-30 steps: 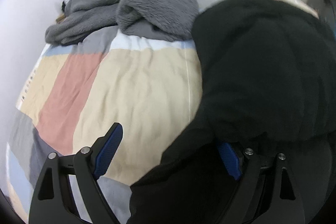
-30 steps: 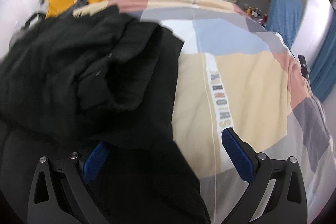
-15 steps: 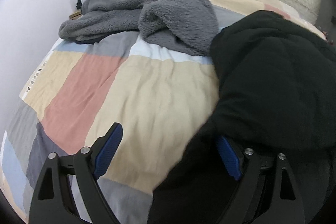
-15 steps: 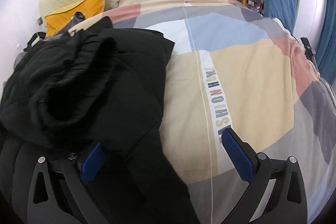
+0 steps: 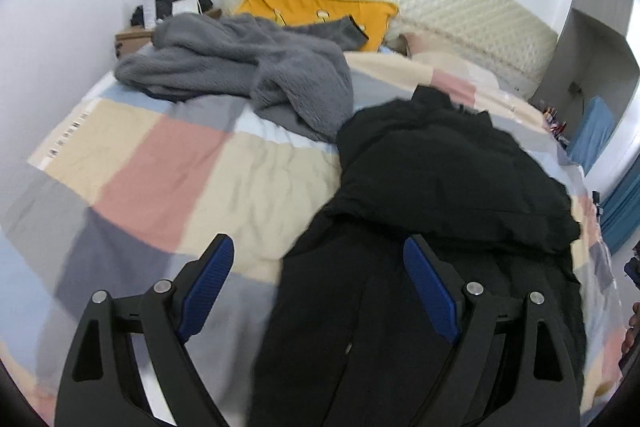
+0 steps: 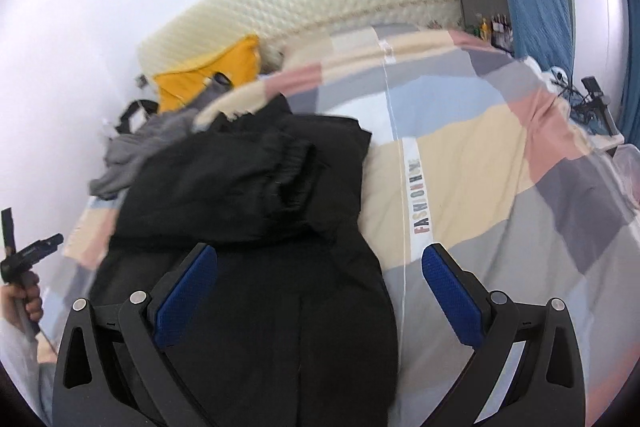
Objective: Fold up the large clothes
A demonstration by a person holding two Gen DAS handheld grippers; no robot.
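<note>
While the bulky black padded jacket (image 5: pixel 440 187) is lying across the patchwork quilted bed cover (image 5: pixel 160 167), we are drawing both tools back from it. The left tongs (image 5: pixel 316 283) are standing wide apart with nothing between the blue pads, low in the frame, and the right tongs (image 6: pixel 320 279) are gaping likewise. A second ago each inner pad was buried under black cloth; now both are showing clear above it, so we are judging the last fold released. The upper part is sitting doubled over the lower body, cuff uppermost at the centre of the right view. The fluffy grey fleece garment (image 5: pixel 256 75), upper left in the left view, is probably waiting next.
</note>
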